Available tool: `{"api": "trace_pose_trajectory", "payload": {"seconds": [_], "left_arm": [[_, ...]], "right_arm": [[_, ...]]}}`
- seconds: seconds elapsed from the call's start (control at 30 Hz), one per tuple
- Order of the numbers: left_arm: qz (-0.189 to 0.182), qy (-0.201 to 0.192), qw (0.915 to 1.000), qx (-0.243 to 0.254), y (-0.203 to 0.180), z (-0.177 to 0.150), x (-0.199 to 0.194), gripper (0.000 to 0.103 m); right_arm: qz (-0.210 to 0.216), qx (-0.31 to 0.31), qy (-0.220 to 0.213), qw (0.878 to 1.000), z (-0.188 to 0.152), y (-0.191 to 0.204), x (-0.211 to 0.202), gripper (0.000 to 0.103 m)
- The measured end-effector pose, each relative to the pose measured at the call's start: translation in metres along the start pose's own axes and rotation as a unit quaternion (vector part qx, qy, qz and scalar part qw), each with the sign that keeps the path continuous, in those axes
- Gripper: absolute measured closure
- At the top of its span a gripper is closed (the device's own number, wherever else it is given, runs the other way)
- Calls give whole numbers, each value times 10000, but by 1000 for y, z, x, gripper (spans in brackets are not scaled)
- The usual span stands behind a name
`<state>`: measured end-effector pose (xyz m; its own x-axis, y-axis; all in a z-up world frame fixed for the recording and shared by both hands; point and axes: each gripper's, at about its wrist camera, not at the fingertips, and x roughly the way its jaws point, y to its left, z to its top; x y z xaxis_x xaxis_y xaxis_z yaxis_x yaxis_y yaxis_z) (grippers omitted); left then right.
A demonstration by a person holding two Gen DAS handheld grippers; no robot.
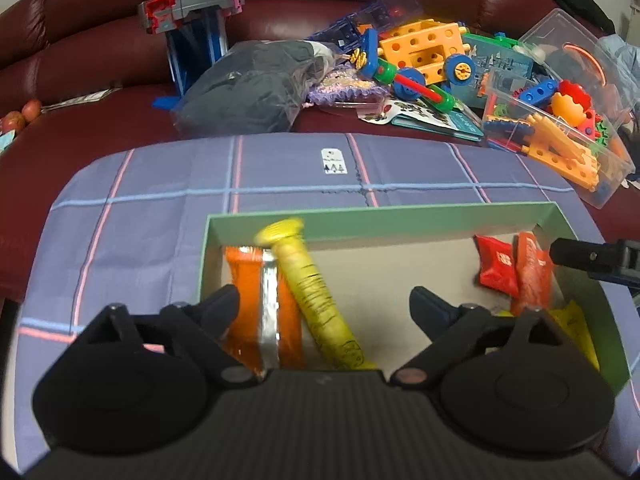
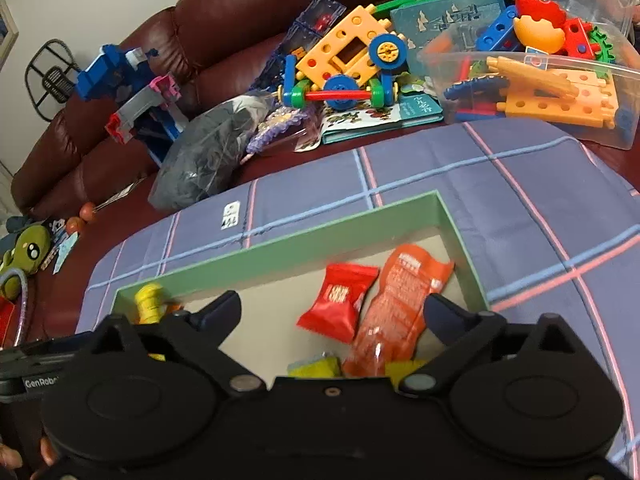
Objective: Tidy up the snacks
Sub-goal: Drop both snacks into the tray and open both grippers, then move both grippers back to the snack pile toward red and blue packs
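Snacks lie in green box (image 1: 380, 216) on checked cloth (image 1: 280, 176); toy bin (image 1: 560, 140) behind; left claw (image 1: 324, 308) and right claw (image 2: 332, 316) both wide, empty.

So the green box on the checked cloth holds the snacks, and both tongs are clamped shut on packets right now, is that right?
Not quite. The green box does sit on the checked cloth with the snacks inside, but both tongs stand open and hold nothing. The left wrist view shows the left tongs spread over the box; the right wrist view shows the right tongs likewise.
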<state>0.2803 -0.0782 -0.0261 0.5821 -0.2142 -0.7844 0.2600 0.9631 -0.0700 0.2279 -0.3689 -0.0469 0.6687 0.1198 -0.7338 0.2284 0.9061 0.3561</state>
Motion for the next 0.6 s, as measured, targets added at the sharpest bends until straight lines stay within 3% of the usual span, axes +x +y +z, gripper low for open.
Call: {"api": "trace_pose_trajectory", "payload": {"seconds": [0.6], "left_arm": [[-88, -51, 9997, 235, -12, -66, -80, 2]], "right_arm": [[199, -76, 78, 9997, -59, 2, -84, 0]]}}
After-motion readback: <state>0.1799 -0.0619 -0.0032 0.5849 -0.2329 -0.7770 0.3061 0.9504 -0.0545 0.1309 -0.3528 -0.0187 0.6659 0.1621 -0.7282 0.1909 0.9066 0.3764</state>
